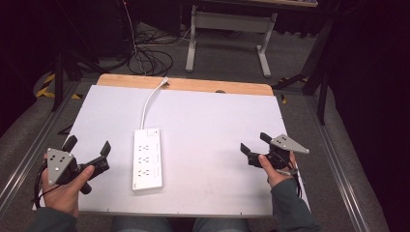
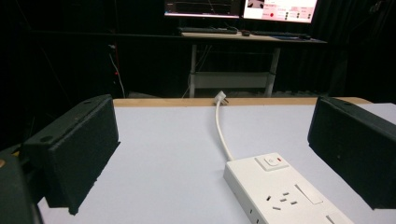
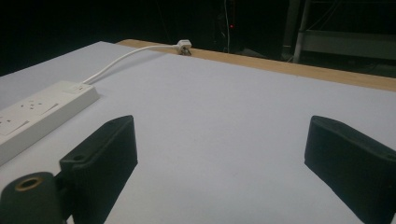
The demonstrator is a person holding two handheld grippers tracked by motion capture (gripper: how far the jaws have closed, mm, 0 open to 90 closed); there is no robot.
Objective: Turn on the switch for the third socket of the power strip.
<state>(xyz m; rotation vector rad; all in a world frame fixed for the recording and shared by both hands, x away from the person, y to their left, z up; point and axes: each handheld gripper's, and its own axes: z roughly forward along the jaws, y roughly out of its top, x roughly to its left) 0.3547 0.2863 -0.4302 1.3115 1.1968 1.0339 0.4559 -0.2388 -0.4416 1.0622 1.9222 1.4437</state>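
Note:
A white power strip (image 1: 147, 158) lies flat near the middle-left of the white table top (image 1: 212, 130), with its cord (image 1: 149, 99) running to a plug (image 1: 165, 81) at the far wooden edge. My left gripper (image 1: 87, 145) is held at the table's left front, open, nothing between its jaws. In the left gripper view the power strip (image 2: 285, 193) lies ahead, toward the right jaw. My right gripper (image 1: 255, 143) is held at the right front, open and empty. The right gripper view has the power strip (image 3: 39, 114) far off to the left and the plug (image 3: 184, 46) at the back.
A wooden strip (image 1: 188, 85) edges the table's far side. Beyond it stand a desk frame (image 1: 227, 34) and loose cables (image 1: 150, 58) on the floor. Monitors (image 2: 238, 8) glow on the desk in the left gripper view. Metal rails (image 1: 338, 164) run along both table sides.

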